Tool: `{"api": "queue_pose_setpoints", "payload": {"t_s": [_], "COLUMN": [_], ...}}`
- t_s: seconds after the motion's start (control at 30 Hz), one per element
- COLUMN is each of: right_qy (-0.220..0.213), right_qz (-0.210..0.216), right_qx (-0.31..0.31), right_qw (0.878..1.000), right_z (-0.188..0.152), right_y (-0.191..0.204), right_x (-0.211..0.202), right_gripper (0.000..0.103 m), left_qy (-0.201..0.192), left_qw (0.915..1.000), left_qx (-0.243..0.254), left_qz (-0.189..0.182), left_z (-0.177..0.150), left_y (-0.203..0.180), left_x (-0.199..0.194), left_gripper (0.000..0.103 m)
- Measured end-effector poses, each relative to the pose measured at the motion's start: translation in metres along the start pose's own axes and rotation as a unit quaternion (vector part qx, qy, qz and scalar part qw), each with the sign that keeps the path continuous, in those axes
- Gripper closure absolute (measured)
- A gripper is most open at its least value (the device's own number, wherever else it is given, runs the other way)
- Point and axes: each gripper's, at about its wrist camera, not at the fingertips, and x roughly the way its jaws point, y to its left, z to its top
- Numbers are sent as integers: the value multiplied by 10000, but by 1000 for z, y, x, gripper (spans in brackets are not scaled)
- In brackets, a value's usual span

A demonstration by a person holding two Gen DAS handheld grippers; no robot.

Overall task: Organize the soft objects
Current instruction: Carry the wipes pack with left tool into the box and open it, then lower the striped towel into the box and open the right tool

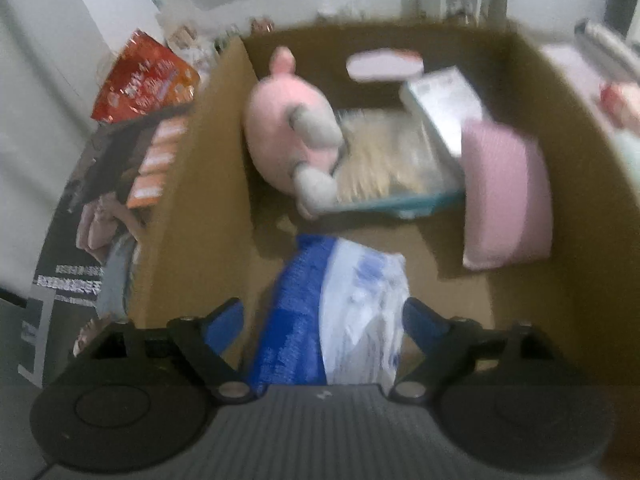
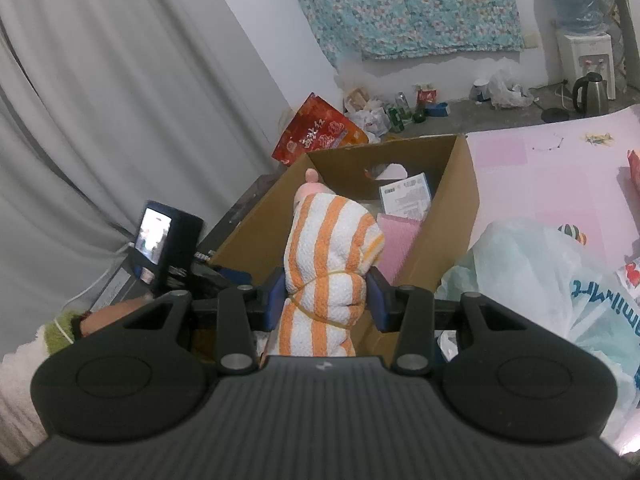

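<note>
In the left wrist view my left gripper point(image 1: 324, 316) is open over a cardboard box point(image 1: 192, 184); a blue and white soft pack point(image 1: 332, 312) lies between its fingers on the box floor, not gripped. The box also holds a pink plush toy point(image 1: 288, 128), a pink folded cloth point(image 1: 504, 204) and a clear packet point(image 1: 396, 160). In the right wrist view my right gripper point(image 2: 326, 296) is shut on a rolled orange-and-white striped towel point(image 2: 328, 264) bound with a rubber band, held above the near end of the box point(image 2: 452, 208).
A red snack bag point(image 2: 316, 132) lies behind the box. A pink mat point(image 2: 540, 176) covers the floor at right, with a pale plastic bag point(image 2: 532, 280) on it. A grey curtain point(image 2: 100, 100) hangs at left. A kettle point(image 2: 588, 92) stands at the far wall.
</note>
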Motion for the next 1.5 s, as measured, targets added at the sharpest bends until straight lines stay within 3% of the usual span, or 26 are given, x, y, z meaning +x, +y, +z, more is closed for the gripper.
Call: {"api": "queue_pose_setpoints", "payload": {"t_s": [0.1, 0.17, 0.23, 0.3, 0.37, 0.53, 0.57, 0.6, 0.73, 0.83, 0.9, 1.1, 1.2, 1.3, 1.5], "right_qy": [-13, -44, -57, -56, -43, -52, -65, -82, -111, -60, 41, 572, 970, 1278, 1805], "right_qz": [35, 52, 69, 76, 85, 27, 7, -20, -135, -125, -41, 257, 278, 17, -617], "right_qx": [-7, -21, -15, 14, 37, 62, 66, 73, 63, 123, 216, 325, 458, 379, 552], "right_qw": [10000, 10000, 10000, 10000, 9999, 10000, 10000, 9999, 9998, 9998, 9998, 9975, 9938, 9911, 9801], "right_z": [0, -1, 0, -1, -3, -5, -5, -5, -3, 0, 4, 25, 35, 38, 27], "right_y": [1, 1, 0, -1, -2, -4, -5, -6, -12, -14, -14, 4, 14, 29, 32], "right_x": [2, 3, 4, 5, 5, -2, -4, -7, -12, -7, 2, 54, 93, 132, 206], "right_gripper": [62, 62, 62, 62, 62, 62, 62, 62, 62, 62, 62, 62, 62, 62, 61], "left_qy": [-274, -295, -110, 189, 437, 987, 933, 827, 564, 178, 30, -472, -858, -1155, -1270], "left_qw": [9991, 9959, 9853, 9695, 9617, 9567, 9602, 9649, 9683, 9713, 9719, 9684, 9701, 9699, 9680], "left_qx": [-228, -450, -786, -1077, -1148, -1394, -1429, -1451, -1725, -1747, -1747, -1924, -1961, -1992, -2092], "left_qz": [-208, -734, -1515, -2195, -2452, -2358, -2213, -2027, -1719, -1605, -1577, -1517, -1148, -785, -561], "left_z": [-4, -9, -15, -22, -25, -21, -18, -14, -5, -4, -4, -8, -13, -13, -20], "left_y": [10, 16, 22, 21, 13, 2, 4, 8, 23, 29, 31, 49, 57, 63, 76], "left_x": [-25, -37, -40, -34, -22, 22, 27, 30, 32, 20, 11, -29, -53, -67, -76], "left_gripper": [14, 20, 26, 35, 35, 38, 38, 45, 44, 31, 29, 27, 24, 22, 21]}}
